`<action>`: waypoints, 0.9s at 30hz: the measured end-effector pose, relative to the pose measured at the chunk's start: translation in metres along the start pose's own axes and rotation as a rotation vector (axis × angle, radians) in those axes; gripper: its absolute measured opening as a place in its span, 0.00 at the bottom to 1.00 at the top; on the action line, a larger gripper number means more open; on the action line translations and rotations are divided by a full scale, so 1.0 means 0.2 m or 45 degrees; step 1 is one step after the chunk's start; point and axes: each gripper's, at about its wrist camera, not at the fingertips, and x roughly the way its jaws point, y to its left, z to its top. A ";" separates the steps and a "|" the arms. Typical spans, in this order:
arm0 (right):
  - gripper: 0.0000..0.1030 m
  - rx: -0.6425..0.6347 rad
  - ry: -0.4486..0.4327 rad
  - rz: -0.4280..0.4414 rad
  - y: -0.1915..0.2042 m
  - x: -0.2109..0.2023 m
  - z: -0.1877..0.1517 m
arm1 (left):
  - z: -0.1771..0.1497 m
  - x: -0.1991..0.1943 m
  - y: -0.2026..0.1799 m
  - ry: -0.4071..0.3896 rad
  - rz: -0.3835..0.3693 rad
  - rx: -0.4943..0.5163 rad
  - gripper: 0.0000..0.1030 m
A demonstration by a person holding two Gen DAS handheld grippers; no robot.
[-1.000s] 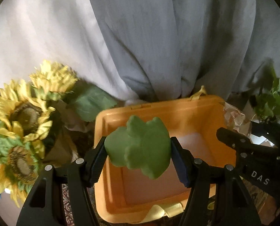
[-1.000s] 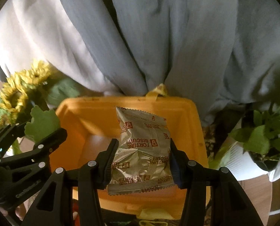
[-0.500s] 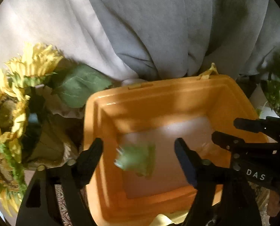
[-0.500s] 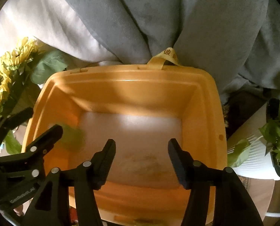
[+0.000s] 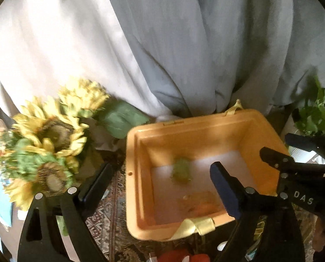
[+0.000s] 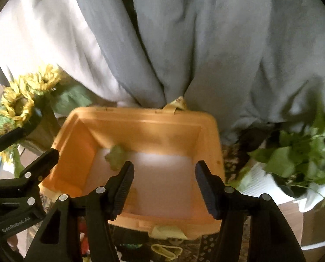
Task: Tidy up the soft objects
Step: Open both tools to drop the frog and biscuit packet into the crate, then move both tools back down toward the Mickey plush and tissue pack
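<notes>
My left gripper (image 5: 160,179) and right gripper (image 6: 164,183) both spread, empty. Green soft toy (image 5: 181,170) on orange bin (image 5: 138,148) floor, between left fingers. Looks light, squashy; pinch mid-body.

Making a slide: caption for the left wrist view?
Open left gripper above orange bin, green toy lying inside.

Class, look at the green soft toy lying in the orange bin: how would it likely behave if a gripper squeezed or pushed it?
The green soft toy looks rounded and matte, so it would probably squash rather than resist. It seems small beside the orange bin, so it is likely light. Lying flat on the bin floor, it should slide, not roll.
</notes>
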 end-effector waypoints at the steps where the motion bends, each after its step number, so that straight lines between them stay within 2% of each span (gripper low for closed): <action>1: 0.58 0.005 -0.016 0.000 -0.01 -0.02 -0.01 | -0.01 -0.02 0.00 -0.018 0.008 0.002 0.92; 7: 0.61 0.016 -0.127 -0.028 -0.01 -0.21 -0.07 | -0.05 -0.23 0.00 -0.126 0.048 0.010 0.95; 13: 0.62 0.016 -0.190 -0.044 0.02 -0.34 -0.14 | -0.11 -0.39 0.02 -0.207 0.082 0.005 0.96; 17: 0.67 0.002 -0.215 -0.055 0.04 -0.40 -0.20 | -0.16 -0.47 0.03 -0.227 0.098 0.016 0.97; 27: 0.67 -0.046 -0.186 -0.053 0.09 -0.46 -0.34 | -0.32 -0.54 0.02 -0.200 0.084 0.011 0.98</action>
